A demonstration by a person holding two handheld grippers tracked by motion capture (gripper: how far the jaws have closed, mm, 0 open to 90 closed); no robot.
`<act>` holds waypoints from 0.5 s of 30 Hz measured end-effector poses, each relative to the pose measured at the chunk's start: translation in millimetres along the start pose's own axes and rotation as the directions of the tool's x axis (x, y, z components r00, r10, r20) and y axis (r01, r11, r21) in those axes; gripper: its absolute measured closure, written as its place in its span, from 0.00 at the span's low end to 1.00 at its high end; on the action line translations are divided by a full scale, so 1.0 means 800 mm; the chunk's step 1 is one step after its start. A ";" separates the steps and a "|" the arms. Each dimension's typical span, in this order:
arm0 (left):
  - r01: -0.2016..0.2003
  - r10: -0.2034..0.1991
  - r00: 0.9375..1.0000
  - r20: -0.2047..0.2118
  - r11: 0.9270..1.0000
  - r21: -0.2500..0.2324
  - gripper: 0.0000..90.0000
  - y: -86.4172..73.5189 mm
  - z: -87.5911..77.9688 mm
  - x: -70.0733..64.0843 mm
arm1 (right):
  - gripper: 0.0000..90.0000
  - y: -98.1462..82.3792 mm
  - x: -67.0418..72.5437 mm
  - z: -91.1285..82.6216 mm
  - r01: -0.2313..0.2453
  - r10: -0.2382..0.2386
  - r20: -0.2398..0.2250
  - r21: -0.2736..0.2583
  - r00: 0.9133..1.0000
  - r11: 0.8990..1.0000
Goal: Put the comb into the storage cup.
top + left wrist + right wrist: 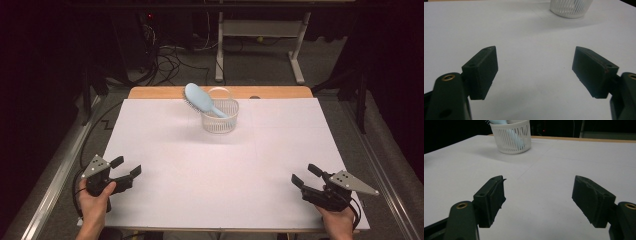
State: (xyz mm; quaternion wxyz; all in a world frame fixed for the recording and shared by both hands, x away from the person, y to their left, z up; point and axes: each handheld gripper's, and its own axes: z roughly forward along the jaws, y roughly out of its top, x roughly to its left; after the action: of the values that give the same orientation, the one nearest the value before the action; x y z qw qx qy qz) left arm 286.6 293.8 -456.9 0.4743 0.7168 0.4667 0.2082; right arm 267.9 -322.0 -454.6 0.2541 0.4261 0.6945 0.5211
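The hairbrush (199, 98), pale blue, stands handle-down in a white slatted basket (220, 121) near the far edge of the tabletop (215, 170), its head leaning out over the rim toward the left. Both tools sit well apart from it at the near corners: the left tool (126, 168) and the right tool (305, 175) each have their jaws spread wide and hold nothing. From where I stand, the brush looks like the thing to go for. The exposed head is the easy grab, taken across its narrow sides. I would lift along the lean of the handle so it doesn't drag the light basket over, and bring the other tool to steady the rim.
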 end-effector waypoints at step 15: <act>0.056 -0.056 0.998 0.000 0.998 -0.043 0.26 -0.011 -0.002 0.007 | 0.30 0.000 0.000 0.000 -0.002 0.002 0.000 0.000 1.000 1.000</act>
State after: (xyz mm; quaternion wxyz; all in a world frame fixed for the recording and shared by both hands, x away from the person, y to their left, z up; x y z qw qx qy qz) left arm 284.3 300.2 -464.6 0.4950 0.6931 0.4822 0.2052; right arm 268.0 -322.1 -454.6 0.2537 0.4266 0.6941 0.5214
